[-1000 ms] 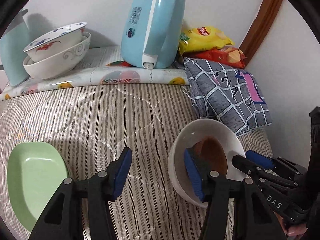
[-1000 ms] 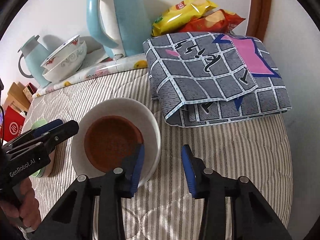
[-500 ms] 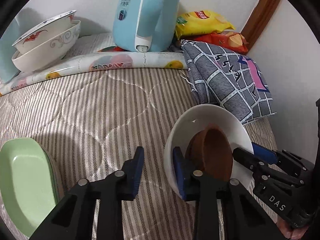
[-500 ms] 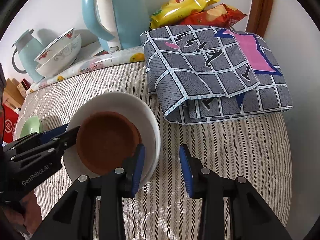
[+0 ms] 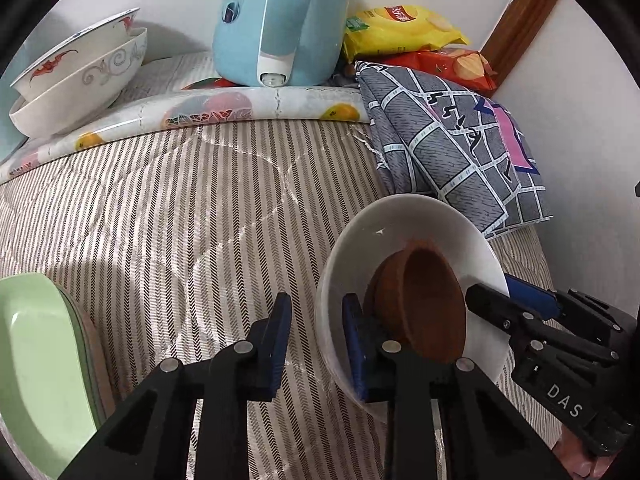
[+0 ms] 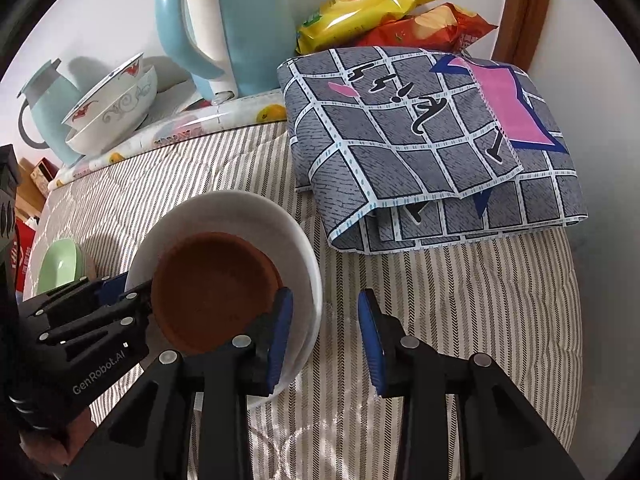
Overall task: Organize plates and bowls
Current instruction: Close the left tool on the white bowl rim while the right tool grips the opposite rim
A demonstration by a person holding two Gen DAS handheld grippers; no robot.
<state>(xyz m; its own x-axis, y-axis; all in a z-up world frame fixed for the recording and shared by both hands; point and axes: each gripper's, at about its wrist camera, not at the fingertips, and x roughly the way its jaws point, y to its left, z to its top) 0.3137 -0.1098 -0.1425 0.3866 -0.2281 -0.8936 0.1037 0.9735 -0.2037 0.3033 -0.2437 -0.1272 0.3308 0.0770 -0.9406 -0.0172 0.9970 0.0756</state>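
Glazed ware on quilted cloth

You see a glossy white bowl (image 6: pixel 296 240) holding a matt brown dish (image 6: pixel 212 288), a stitched striped cloth cover (image 5: pixel 180 208), shiny crisp packets (image 5: pixel 400 32) and a smooth plastic kettle (image 5: pixel 280 20).

Home bedroom: striped quilt (image 5: pixel 180 208), kettle (image 5: pixel 276 20), chip bags (image 6: pixel 372 4).

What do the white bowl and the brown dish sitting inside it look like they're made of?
White bowl: probably glazed ceramic or porcelain, given its smooth, evenly white, faintly shiny surface. Brown dish: looks like unglazed terracotta, matte and earthy reddish-brown with no reflections, though matte plastic can't be ruled out.
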